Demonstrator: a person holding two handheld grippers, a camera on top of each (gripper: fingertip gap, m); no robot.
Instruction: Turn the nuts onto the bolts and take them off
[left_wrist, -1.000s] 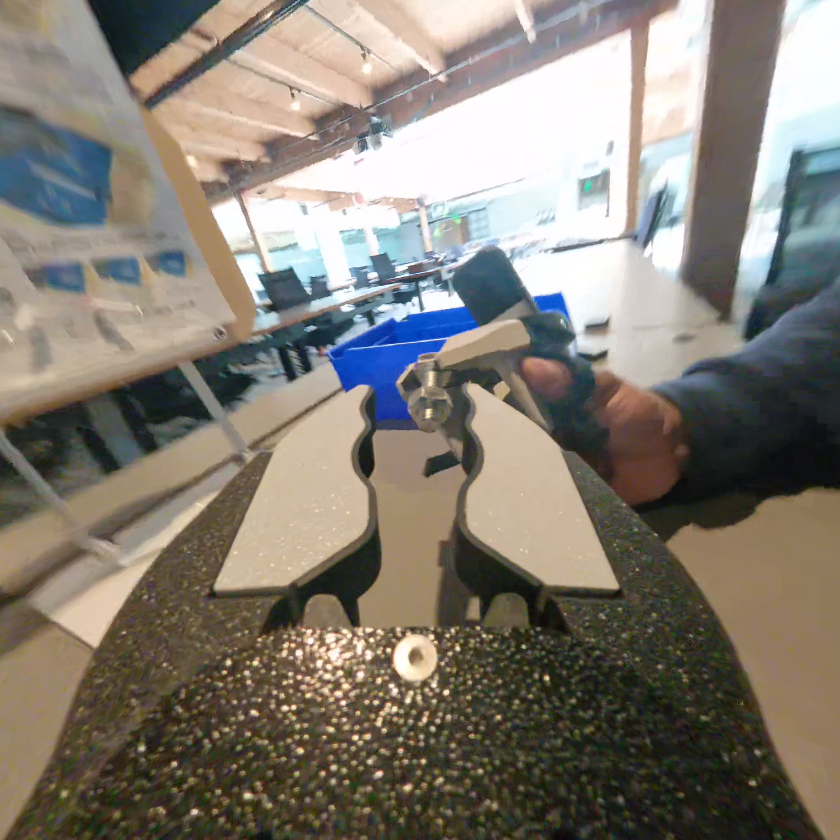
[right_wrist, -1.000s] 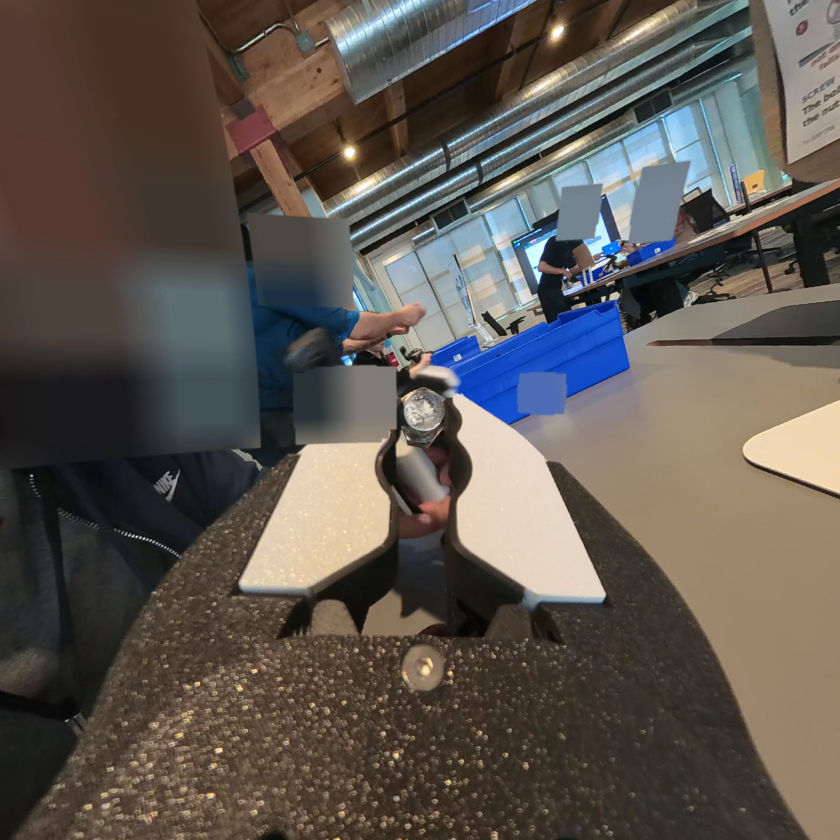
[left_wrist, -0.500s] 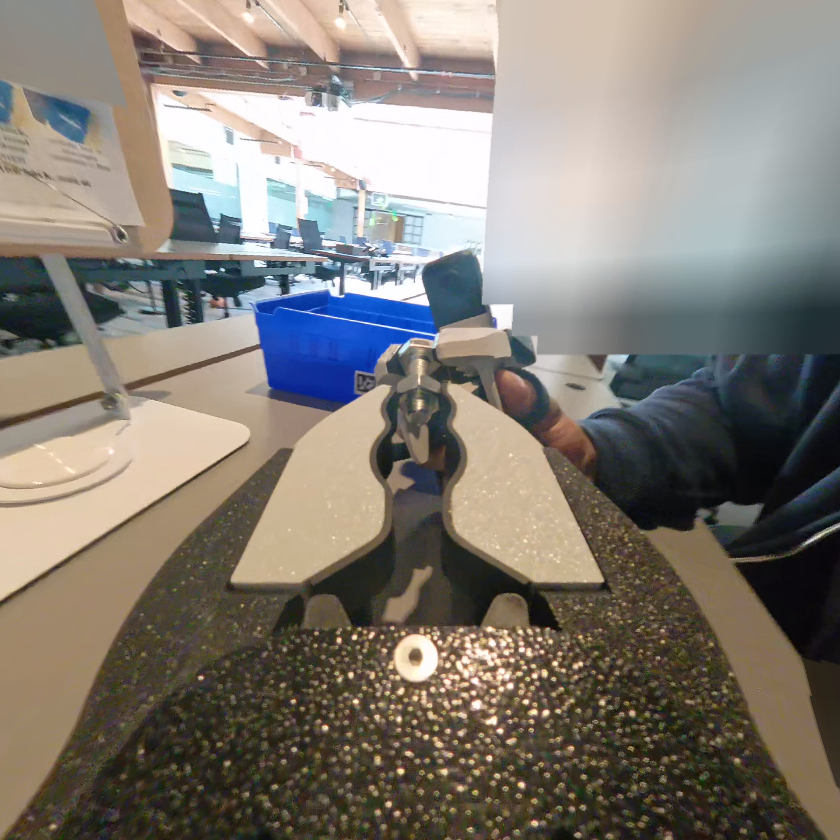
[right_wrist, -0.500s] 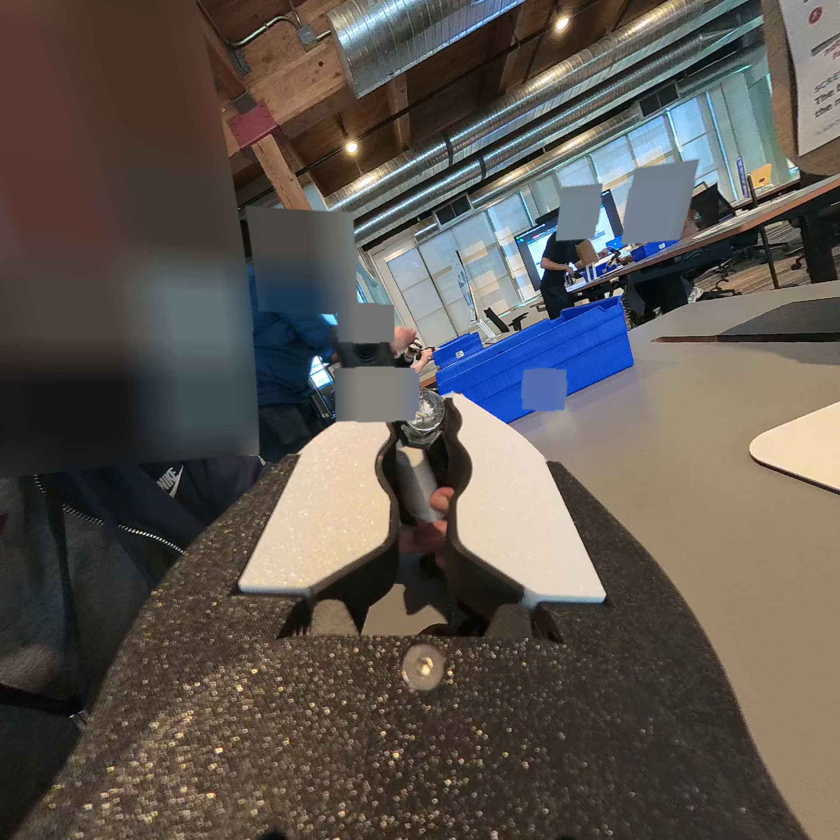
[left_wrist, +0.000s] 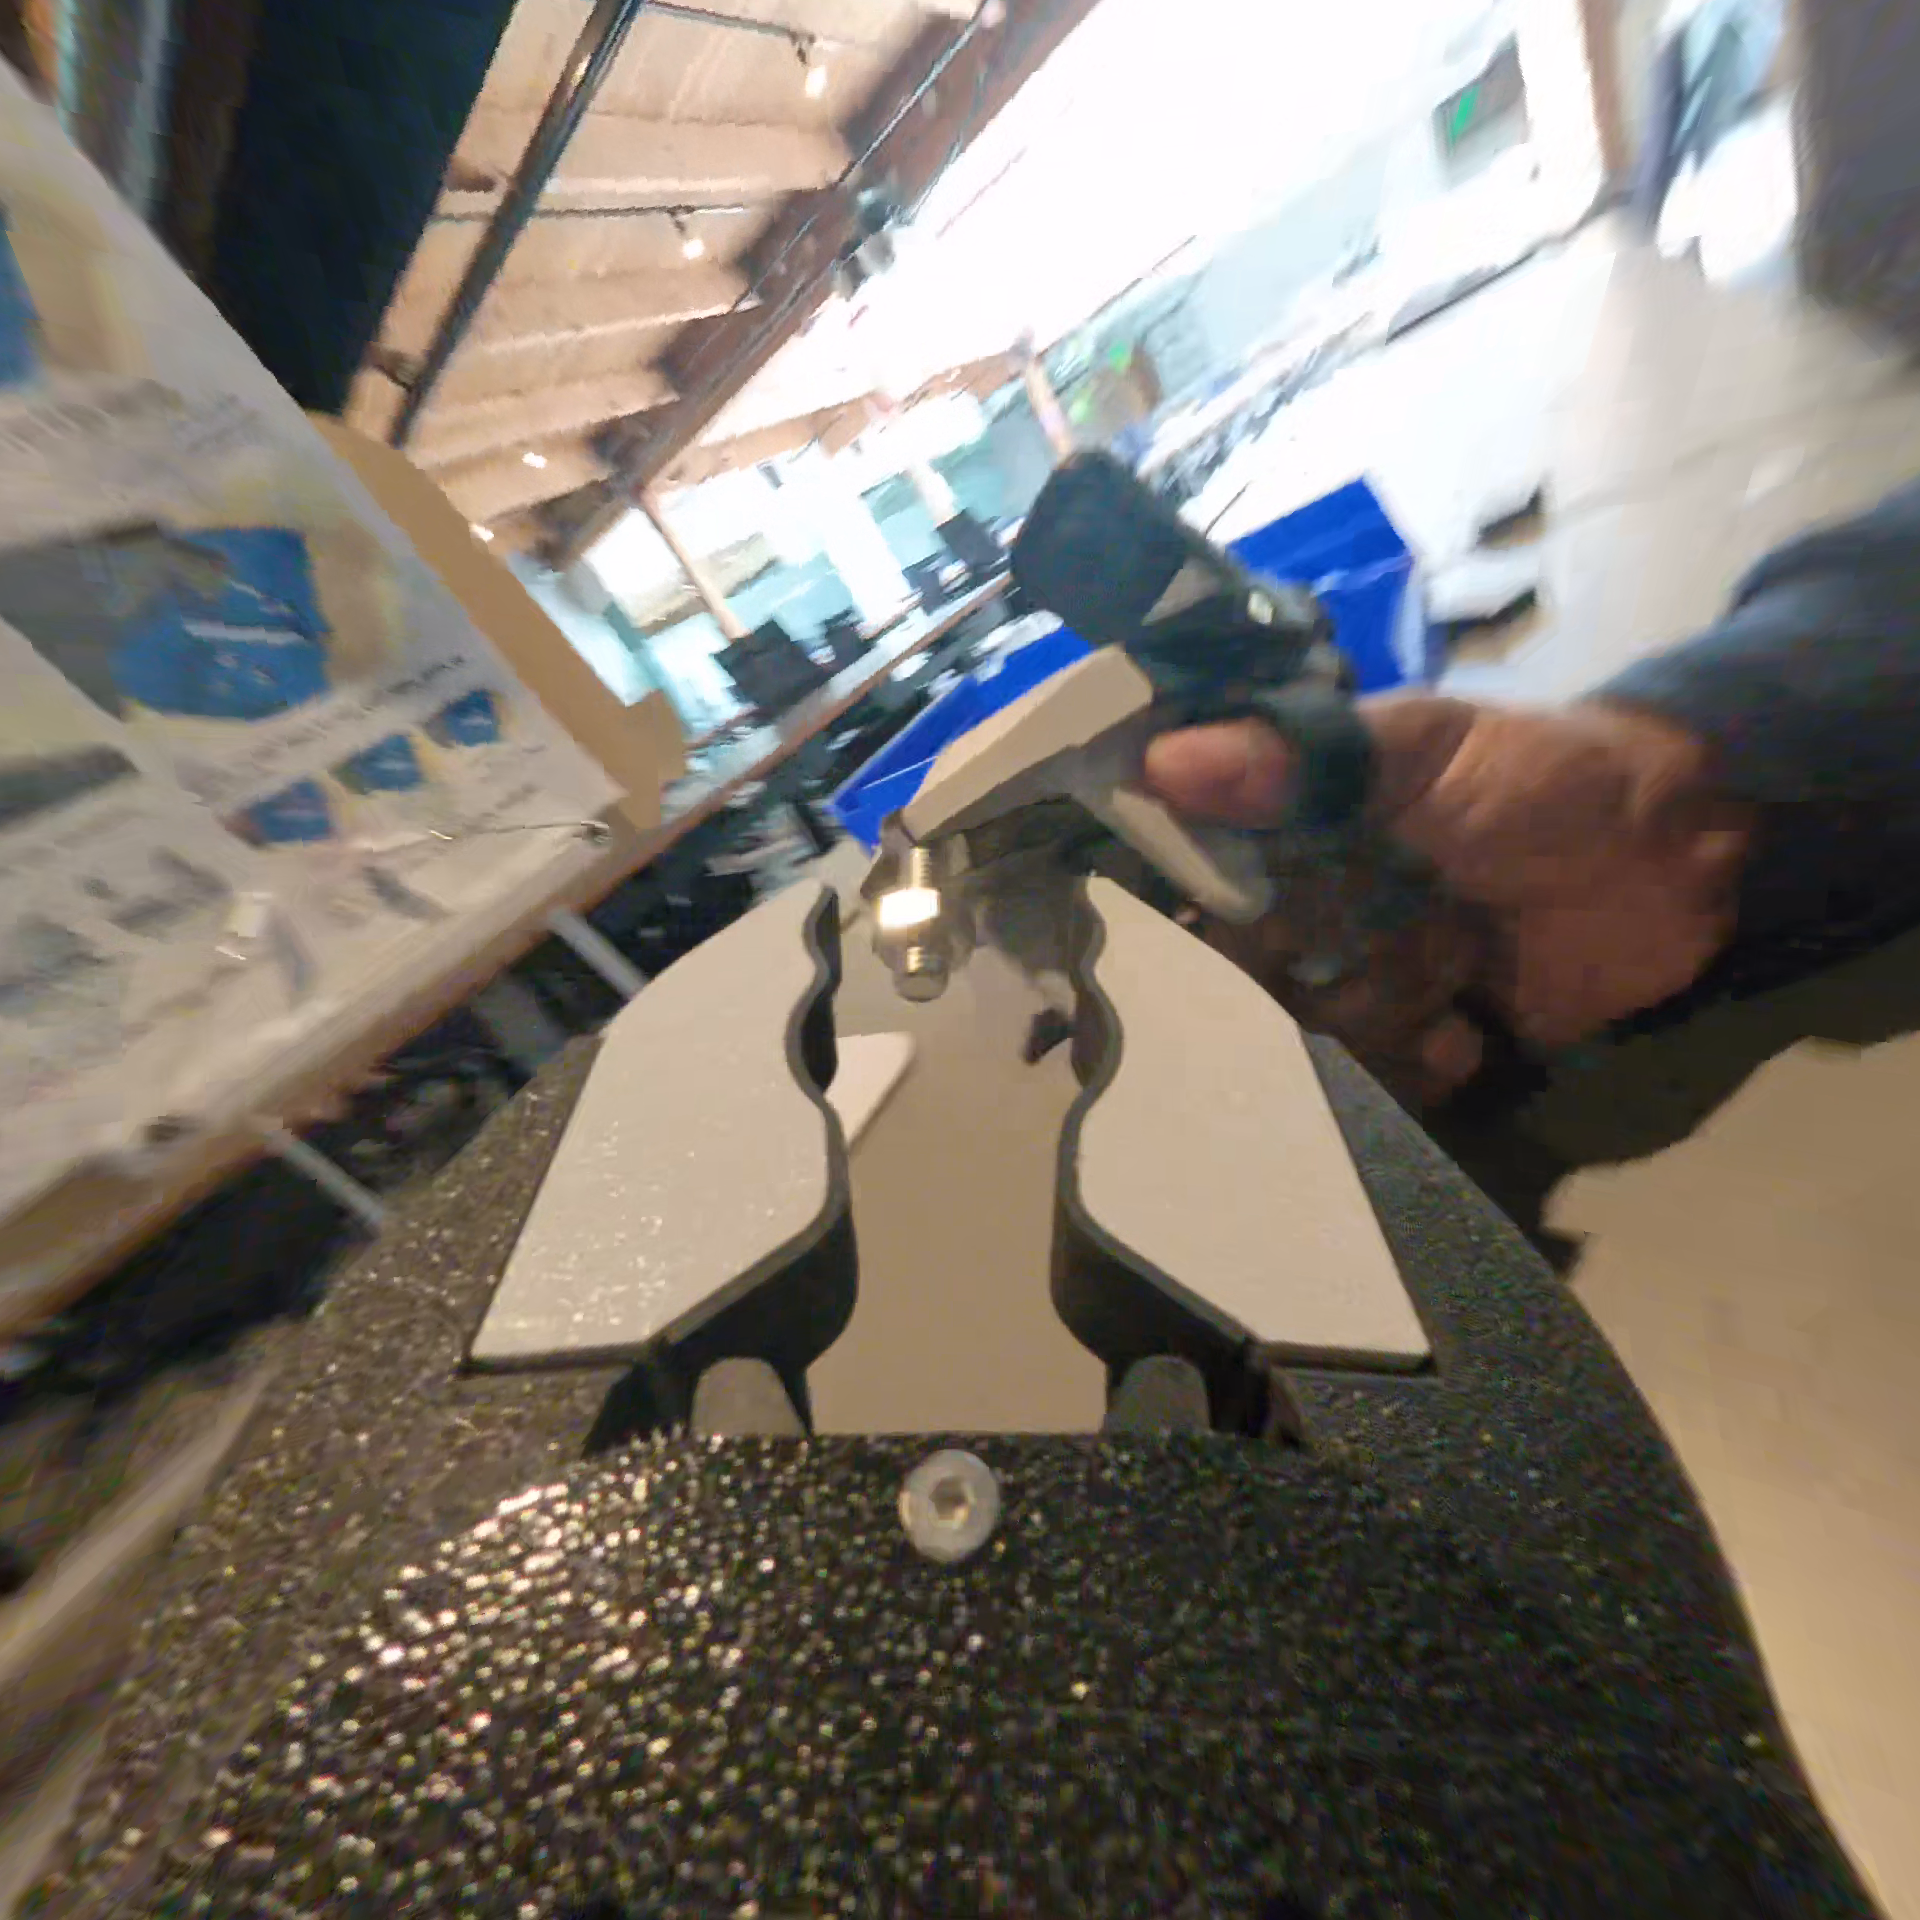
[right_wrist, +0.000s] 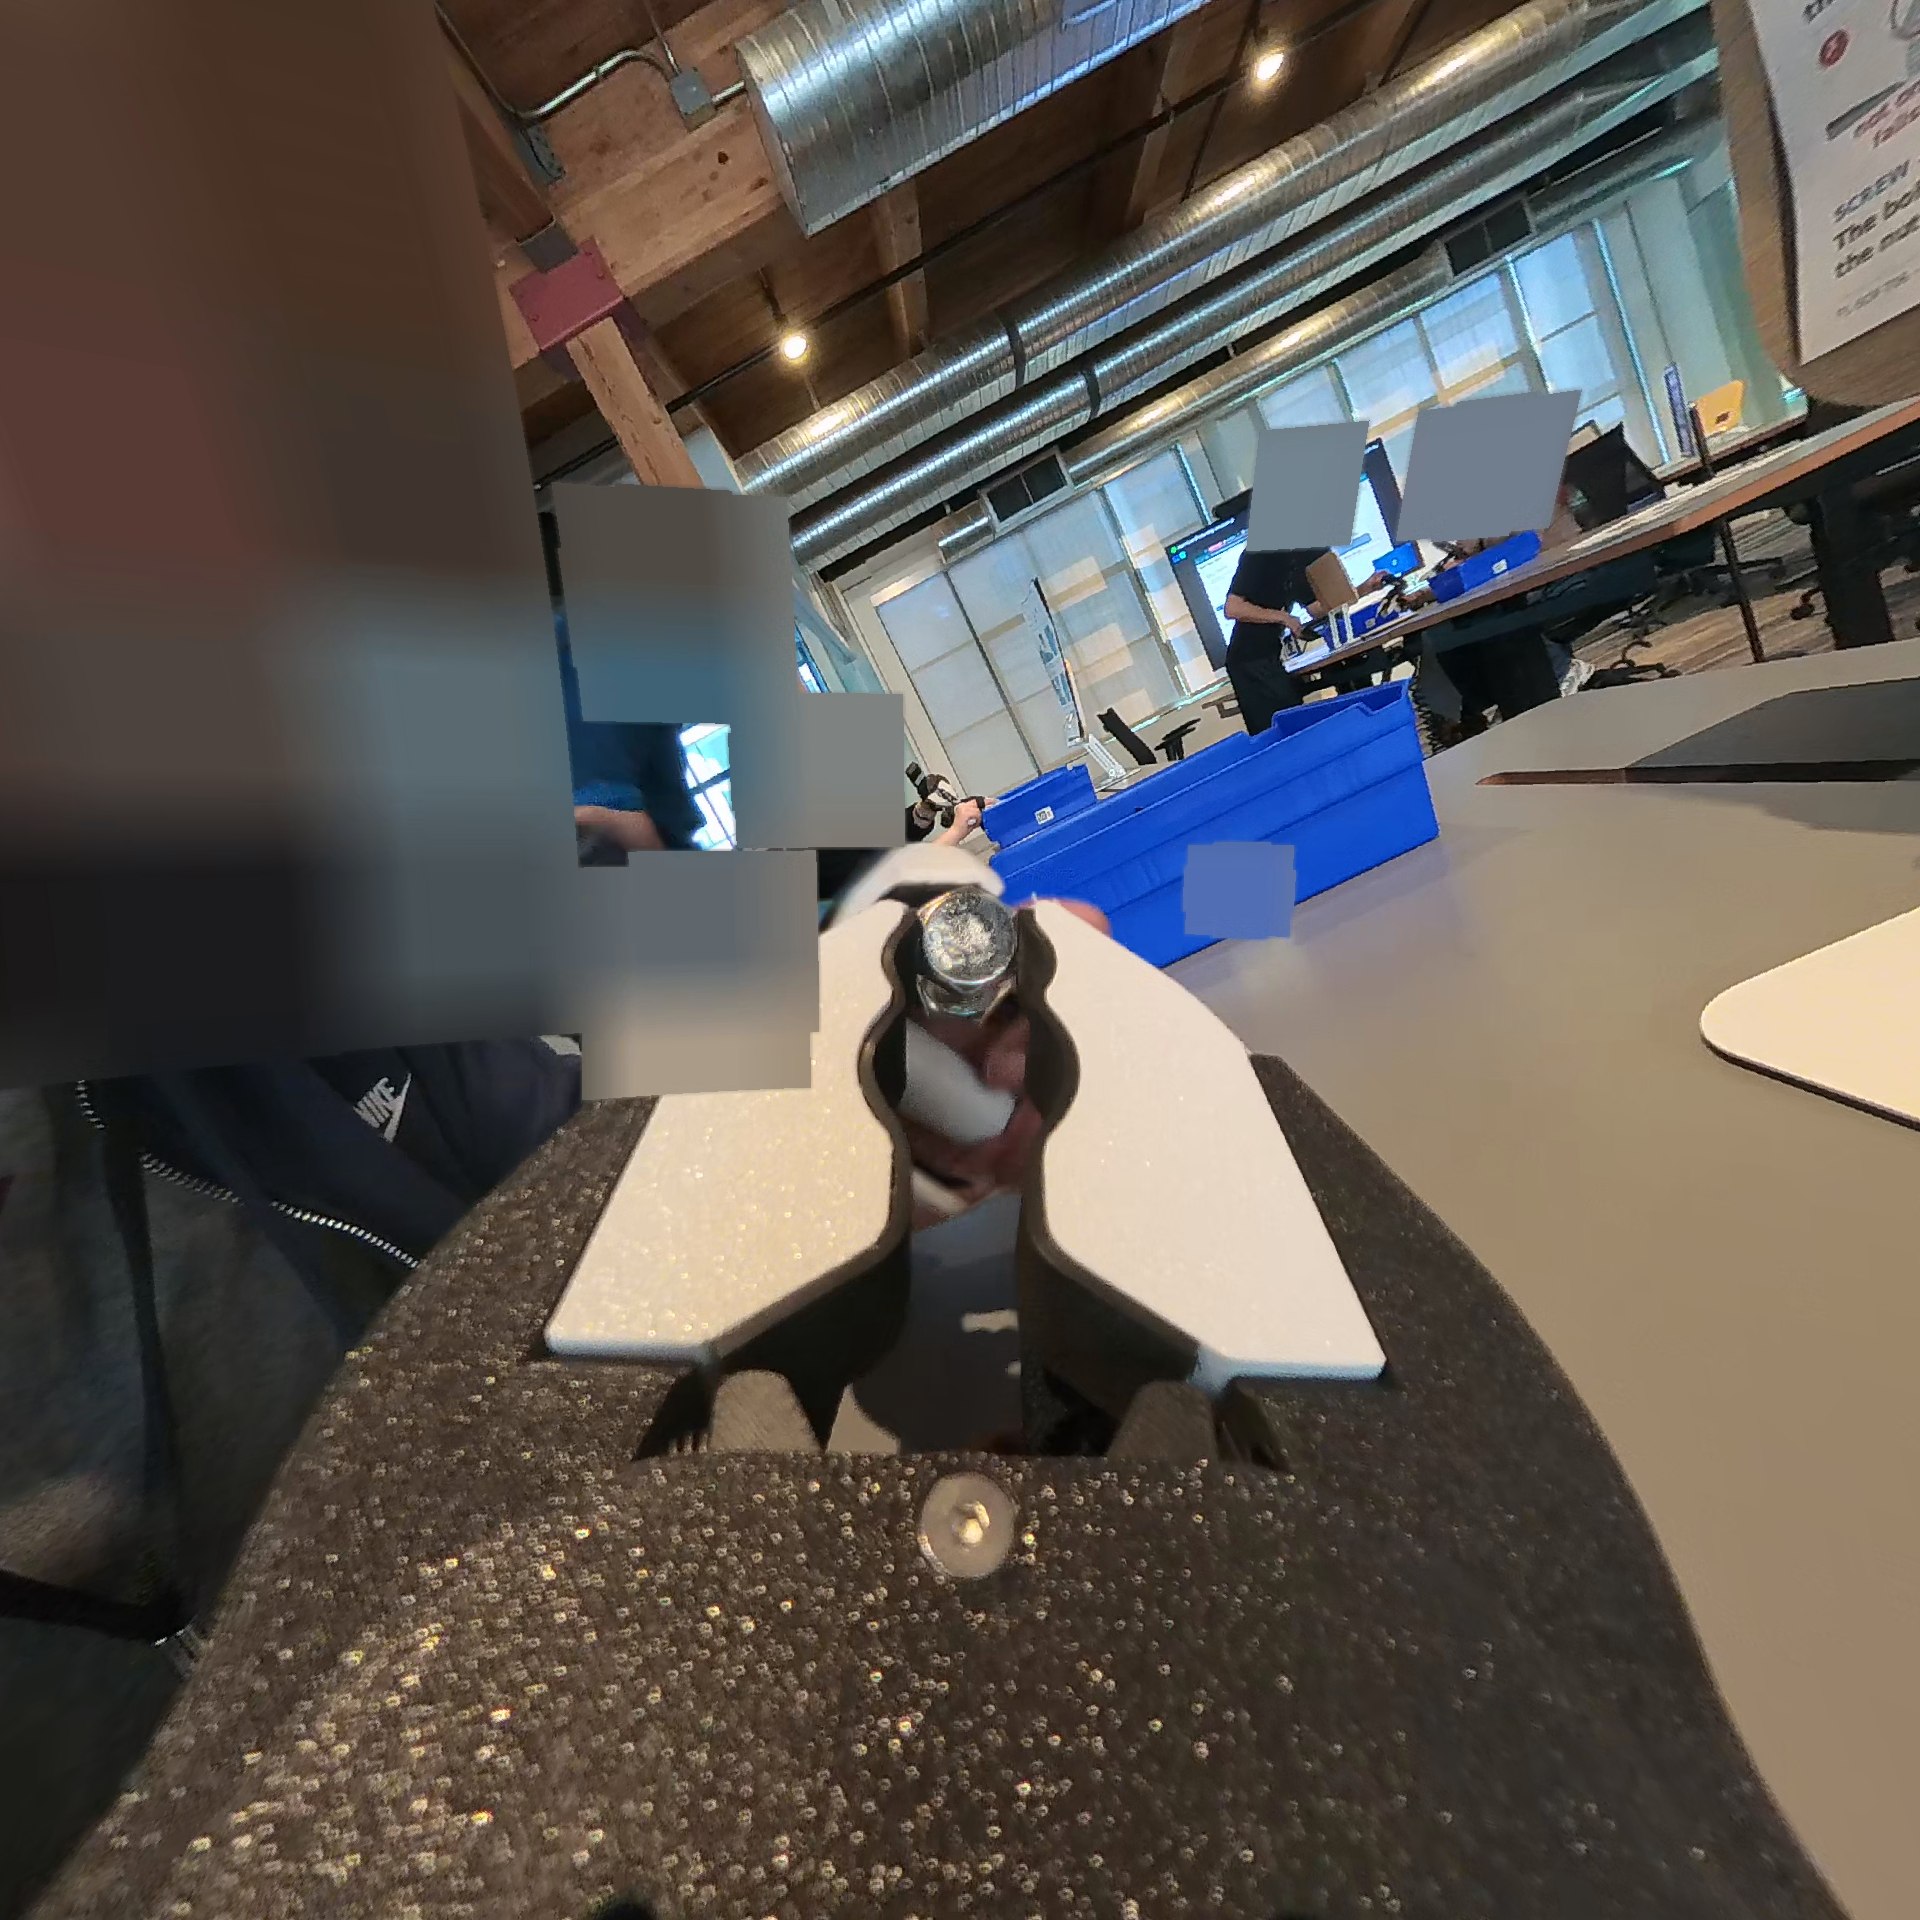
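My right gripper (right_wrist: 966, 925) is shut on the head of a silver bolt (right_wrist: 964, 961) and holds it above the grey table. In the left wrist view the same gripper (left_wrist: 940, 836) comes in from the right in a person's hand (left_wrist: 1507, 831). The bolt's threaded end points down and toward me, with a hex nut (left_wrist: 904, 914) on it. My left gripper (left_wrist: 956, 925) is open and rolled to one side. The nut sits between its fingertips, close to the left one, and neither finger seems to touch it.
A tilted sign board on a stand (left_wrist: 260, 675) is close on the left; its white base plate (right_wrist: 1829, 1029) lies on the table (right_wrist: 1558, 1039). Blue bins (right_wrist: 1247, 831) stand farther back. People stand at the left and at far desks. Left and right tips are no more than a few centimetres apart.
Half a second ago my left gripper was level and shut on the nut. It has now opened and rolled back to the tilt it had a second ago. The right gripper still holds the bolt.
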